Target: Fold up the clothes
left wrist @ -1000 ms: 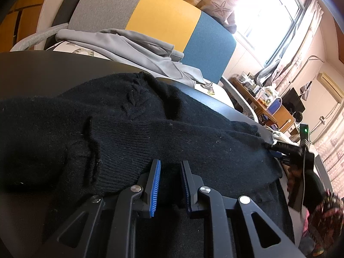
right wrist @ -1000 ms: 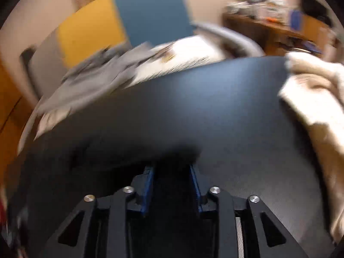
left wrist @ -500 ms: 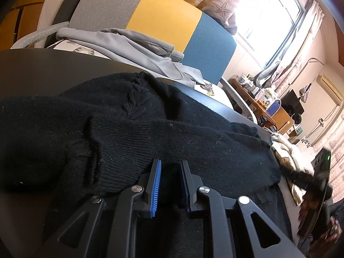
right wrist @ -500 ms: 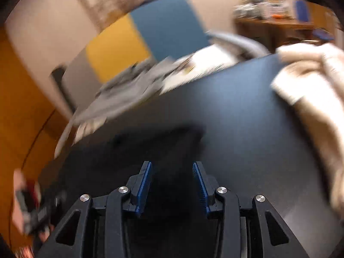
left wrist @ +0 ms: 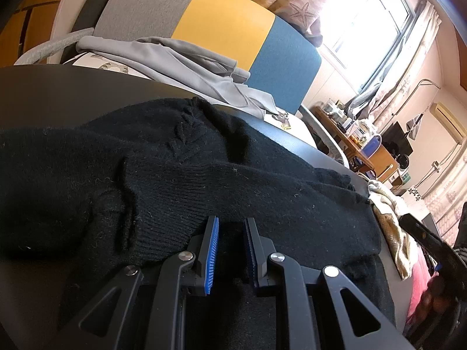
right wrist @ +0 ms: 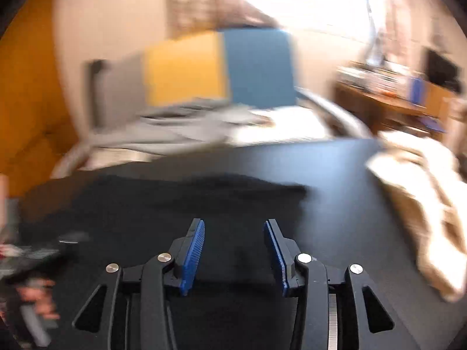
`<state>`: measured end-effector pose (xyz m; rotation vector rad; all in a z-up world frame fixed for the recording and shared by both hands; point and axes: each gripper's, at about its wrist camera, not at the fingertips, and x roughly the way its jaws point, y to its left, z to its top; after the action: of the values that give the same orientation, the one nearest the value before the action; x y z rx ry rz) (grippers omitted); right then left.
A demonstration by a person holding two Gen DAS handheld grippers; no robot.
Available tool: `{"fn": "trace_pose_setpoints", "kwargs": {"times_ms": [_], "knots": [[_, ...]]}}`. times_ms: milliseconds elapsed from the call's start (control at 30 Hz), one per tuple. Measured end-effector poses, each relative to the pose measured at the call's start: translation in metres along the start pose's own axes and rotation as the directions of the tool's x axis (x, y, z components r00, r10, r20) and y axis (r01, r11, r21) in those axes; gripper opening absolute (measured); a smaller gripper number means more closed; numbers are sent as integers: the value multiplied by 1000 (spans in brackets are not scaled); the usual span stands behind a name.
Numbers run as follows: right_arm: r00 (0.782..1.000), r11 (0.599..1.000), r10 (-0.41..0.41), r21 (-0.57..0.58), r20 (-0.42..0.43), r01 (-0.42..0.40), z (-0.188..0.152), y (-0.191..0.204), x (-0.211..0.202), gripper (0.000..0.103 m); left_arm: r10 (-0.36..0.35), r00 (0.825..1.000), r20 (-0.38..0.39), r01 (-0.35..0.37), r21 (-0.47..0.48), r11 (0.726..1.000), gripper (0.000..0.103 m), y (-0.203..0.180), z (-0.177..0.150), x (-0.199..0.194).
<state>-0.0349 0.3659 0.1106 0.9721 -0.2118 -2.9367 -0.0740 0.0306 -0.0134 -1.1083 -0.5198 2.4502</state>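
The right gripper (right wrist: 234,250), its blue-padded jaws spread wide, hovers over a black knitted garment (right wrist: 163,201) on the dark table (right wrist: 344,204); a cream cloth (right wrist: 420,198) lies at the table's right edge.

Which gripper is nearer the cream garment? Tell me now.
Right. The right gripper hangs open over the black table, with the cream garment just to its right. The left gripper sits on the black sweater, farther from it.

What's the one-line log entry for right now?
left gripper: shut on black sweater | right gripper: open, empty, above sweater | beige garment: table's right side
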Motion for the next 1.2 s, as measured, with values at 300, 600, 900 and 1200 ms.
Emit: {"fn": "trace_pose_setpoints", "kwargs": {"times_ms": [300,600,900,1200], "knots": [[981,977,-13,-211,-194,-29,-37,97,77,78,-74,996,57,85,-223,971,28,54,-18,-63],[981,984,-16,-176,-196,-19,-46,95,81,81,146,959,243,-2,-508,861,33,140,-65,-178],[981,987,-3,-159,-194,-28,-49,96,62,82,435,871,229,-373,-269,888,33,135,-97,-246],[981,987,-9,-162,-193,-23,-49,97,63,82,521,842,139,-517,-67,853,35,143,-103,-241]]}}
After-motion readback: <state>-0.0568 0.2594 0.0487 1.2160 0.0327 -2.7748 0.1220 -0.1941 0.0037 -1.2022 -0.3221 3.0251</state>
